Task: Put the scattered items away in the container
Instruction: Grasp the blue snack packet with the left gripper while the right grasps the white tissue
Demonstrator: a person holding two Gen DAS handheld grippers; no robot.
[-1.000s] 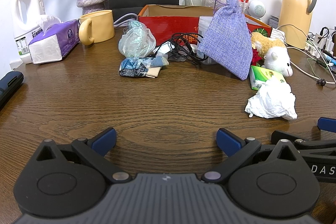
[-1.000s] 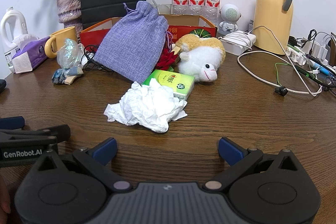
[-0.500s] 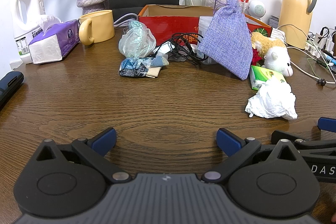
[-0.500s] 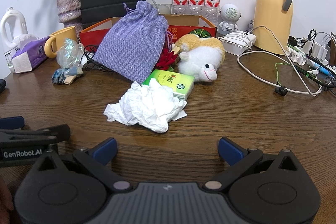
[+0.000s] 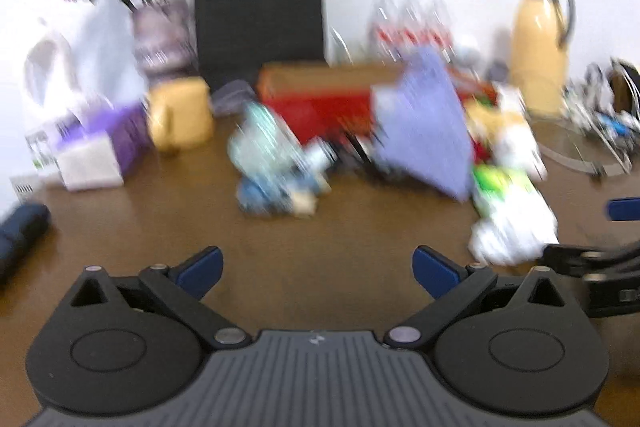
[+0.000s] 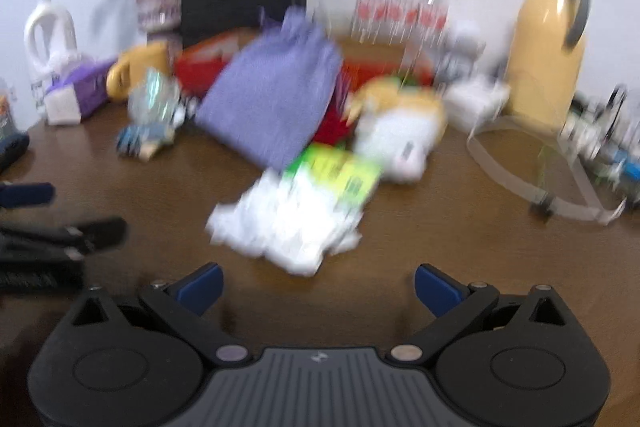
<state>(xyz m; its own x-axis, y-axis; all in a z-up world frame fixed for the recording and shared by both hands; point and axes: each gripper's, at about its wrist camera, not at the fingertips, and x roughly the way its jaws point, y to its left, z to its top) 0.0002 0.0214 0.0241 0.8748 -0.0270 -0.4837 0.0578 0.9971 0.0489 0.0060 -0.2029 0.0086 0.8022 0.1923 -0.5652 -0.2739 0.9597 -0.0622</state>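
Both views are smeared by motion blur. The left gripper (image 5: 318, 269) has its jaws spread wide, gripping nothing, above bare wooden table (image 5: 160, 227). The right gripper (image 6: 318, 287) is equally wide apart and empty, its blue fingertips (image 6: 202, 285) just short of the crumpled white tissue (image 6: 288, 223). Behind the tissue lie a green packet (image 6: 340, 175), a plush sheep (image 6: 400, 135) and a purple drawstring pouch (image 6: 276, 99), which leans against the red cardboard box (image 5: 320, 99) at the far side.

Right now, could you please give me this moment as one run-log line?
left gripper: open, empty | right gripper: open, empty | crumpled tissue: on table, untouched | red box: behind clutter | view: motion-blurred
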